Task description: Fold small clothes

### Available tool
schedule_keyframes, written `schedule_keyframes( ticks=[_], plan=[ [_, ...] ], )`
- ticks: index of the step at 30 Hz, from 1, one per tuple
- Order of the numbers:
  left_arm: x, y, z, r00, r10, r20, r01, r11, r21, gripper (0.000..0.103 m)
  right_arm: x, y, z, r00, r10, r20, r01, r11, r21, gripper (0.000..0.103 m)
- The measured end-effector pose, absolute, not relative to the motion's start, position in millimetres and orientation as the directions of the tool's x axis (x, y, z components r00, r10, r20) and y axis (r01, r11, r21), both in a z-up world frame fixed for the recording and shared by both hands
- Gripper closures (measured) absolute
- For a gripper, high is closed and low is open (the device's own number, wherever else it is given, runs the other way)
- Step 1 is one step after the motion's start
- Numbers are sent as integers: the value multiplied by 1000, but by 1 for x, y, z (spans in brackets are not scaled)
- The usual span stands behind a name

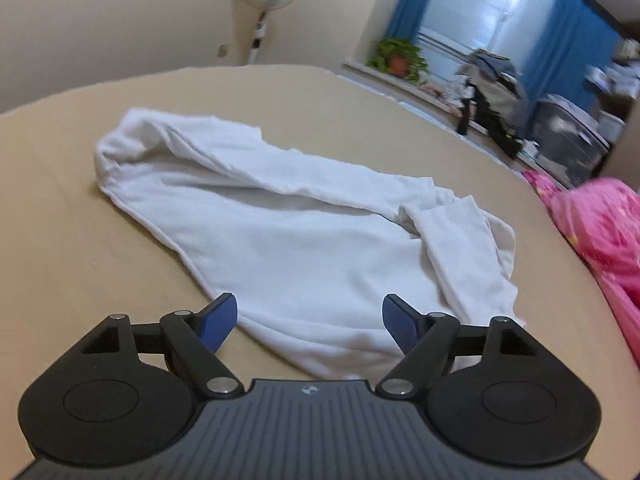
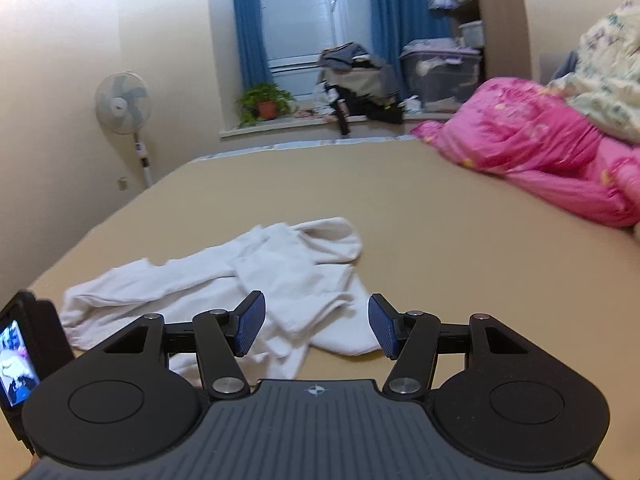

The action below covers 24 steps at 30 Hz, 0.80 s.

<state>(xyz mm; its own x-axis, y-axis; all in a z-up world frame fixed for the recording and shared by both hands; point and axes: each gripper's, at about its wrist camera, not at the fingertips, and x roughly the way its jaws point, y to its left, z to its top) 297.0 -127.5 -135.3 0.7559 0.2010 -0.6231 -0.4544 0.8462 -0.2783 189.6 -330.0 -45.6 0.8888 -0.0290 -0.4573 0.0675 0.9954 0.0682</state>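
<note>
You are working over a wide tan bed sheet, with a crumpled pink quilt heaped at its right side, well apart from your work. The soft white knitted garment lies rumpled in the middle of the sheet, one long part folded back over the body and a sleeve-like strip doubled across its right end.

Your left gripper hangs over the garment's near edge, its blue pads spread wide and nothing between them. Your right gripper stands with its pads apart too, over the bunched near end, empty.

The risk, as I judge it, is grabbing several layers at once: the cloth is stacked where you point, so a pinch there could drag the whole heap instead of one edge and leave creases trapped inside the fold.
</note>
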Motion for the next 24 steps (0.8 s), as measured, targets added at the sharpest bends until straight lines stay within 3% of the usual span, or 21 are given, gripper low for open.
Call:
schedule_keyframes(
  ticks=[5, 7, 8, 10, 12, 17, 20, 24],
  plan=[
    [326, -141, -137, 662, 226, -714, -571, 770, -285, 20, 190, -339, -43, 897, -76, -435, 117, 991, 70, 40],
    [335, -144, -142, 624, 186, -759, -584, 757, -294, 25, 192, -342, -44, 895, -80, -440, 127, 989, 79, 40],
    [338, -144, -146, 593, 161, -789, -596, 746, -296, 31, 193, -342, -45, 893, -81, -443, 129, 988, 80, 40],
    [339, -146, -147, 546, 155, -823, -602, 756, -257, 69, 195, -343, -48, 892, -82, -444, 132, 988, 81, 40],
    [331, -145, -146, 567, 115, -816, -542, 798, -264, 95, 198, -344, -50, 892, -83, -445, 134, 988, 83, 40],
    [274, -125, -133, 656, 2, -755, -313, 911, -268, 99, 200, -350, -54, 878, -101, -468, 162, 983, 91, 40],
    [227, -98, -120, 698, -29, -716, -114, 982, -151, 100, 200, -353, -57, 868, -107, -486, 178, 979, 103, 40],
    [172, -23, -110, 638, -112, -762, 78, 994, -81, 100, 197, -354, -57, 863, -98, -496, 182, 975, 125, 40]
  ],
)
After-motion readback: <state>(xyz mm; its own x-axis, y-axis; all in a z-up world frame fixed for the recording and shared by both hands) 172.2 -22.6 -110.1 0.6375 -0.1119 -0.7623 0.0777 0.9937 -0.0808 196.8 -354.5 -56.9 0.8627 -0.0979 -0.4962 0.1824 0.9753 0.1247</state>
